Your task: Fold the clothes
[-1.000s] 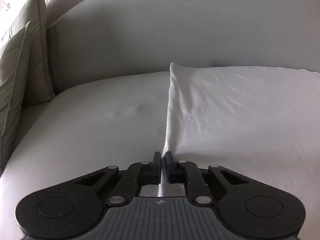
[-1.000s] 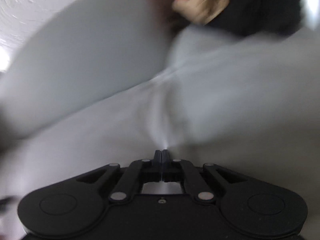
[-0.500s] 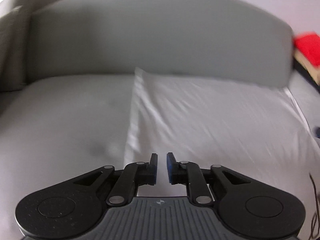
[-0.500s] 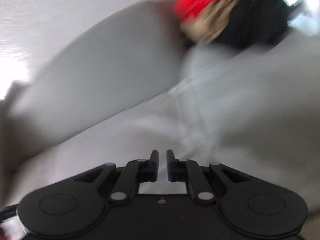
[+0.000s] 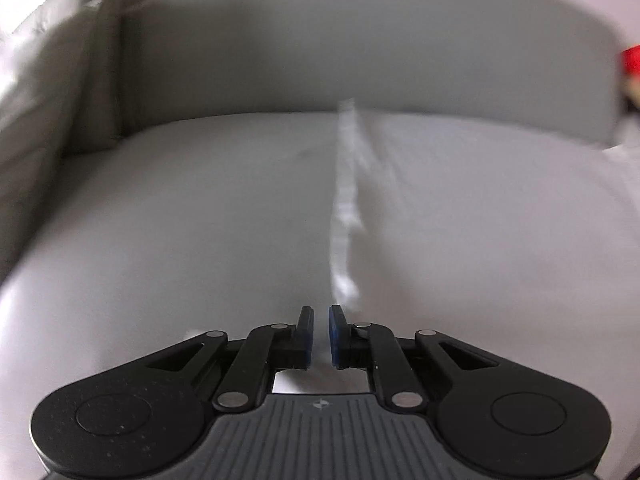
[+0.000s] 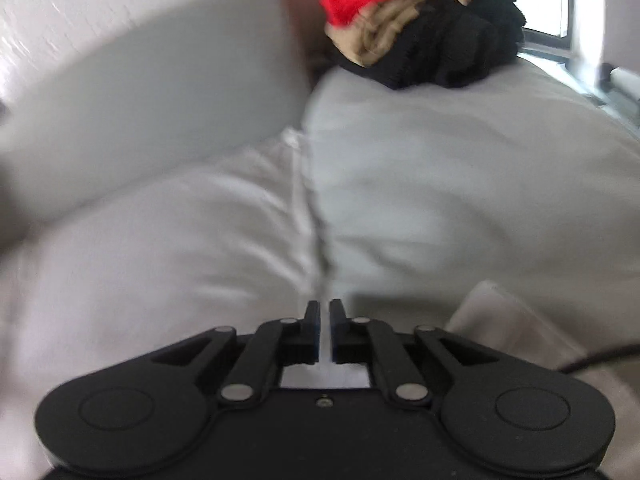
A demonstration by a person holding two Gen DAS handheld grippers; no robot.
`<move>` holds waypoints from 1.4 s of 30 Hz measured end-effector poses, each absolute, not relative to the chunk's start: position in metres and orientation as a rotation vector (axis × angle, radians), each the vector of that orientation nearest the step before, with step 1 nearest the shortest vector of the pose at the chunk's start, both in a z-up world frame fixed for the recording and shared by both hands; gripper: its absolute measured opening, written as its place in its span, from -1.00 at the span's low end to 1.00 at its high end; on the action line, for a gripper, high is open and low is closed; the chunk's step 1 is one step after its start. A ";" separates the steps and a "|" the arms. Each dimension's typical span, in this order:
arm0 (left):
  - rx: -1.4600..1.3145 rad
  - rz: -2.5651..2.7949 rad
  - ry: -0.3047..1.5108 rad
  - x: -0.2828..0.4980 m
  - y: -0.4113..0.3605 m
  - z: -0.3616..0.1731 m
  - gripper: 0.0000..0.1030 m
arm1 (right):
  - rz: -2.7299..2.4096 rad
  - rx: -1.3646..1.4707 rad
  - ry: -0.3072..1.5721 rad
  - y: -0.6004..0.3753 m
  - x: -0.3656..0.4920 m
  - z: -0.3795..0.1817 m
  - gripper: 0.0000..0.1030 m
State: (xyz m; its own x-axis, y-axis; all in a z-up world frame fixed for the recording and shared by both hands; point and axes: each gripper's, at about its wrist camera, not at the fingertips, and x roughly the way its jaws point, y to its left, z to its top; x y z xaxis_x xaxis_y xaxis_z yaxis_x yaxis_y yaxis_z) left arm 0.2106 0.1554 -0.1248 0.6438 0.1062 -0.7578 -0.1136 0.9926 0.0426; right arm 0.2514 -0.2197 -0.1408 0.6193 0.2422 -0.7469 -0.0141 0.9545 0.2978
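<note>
While both tools hover low over the sofa, this much shows:
Left gripper (image 5: 318, 330): fingers spread a little, pinching nothing.
Right gripper (image 6: 325, 330): fingers parted by a narrow slit, white cloth visible through it; whether they touch it I cannot tell.
White garment (image 5: 480, 216): flat on the seat cushion (image 5: 180, 220), its left edge (image 5: 344, 208) running straight ahead of the left fingers.
Open room: bare cushion left of the left fingers.
Clothes pile (image 6: 424, 28): far ahead, right of the right fingers.
</note>
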 end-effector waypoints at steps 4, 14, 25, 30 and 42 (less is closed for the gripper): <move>0.064 0.072 0.897 0.208 0.128 -0.141 -0.62 | 0.235 0.334 0.915 -0.211 0.246 -0.141 -0.86; 0.120 0.170 0.853 0.166 0.141 -0.101 -0.75 | -0.033 0.118 0.841 -0.220 0.194 -0.096 -0.96; 0.090 0.069 0.807 0.068 0.108 -0.036 -0.35 | 0.168 0.226 0.713 -0.244 0.080 0.015 -0.89; 0.080 0.033 0.834 0.041 0.087 -0.030 -0.25 | 0.238 0.238 0.787 -0.231 0.046 0.009 -0.61; 0.105 0.042 0.986 0.069 0.033 -0.098 -0.19 | 0.290 0.139 0.967 -0.169 0.068 -0.061 -0.59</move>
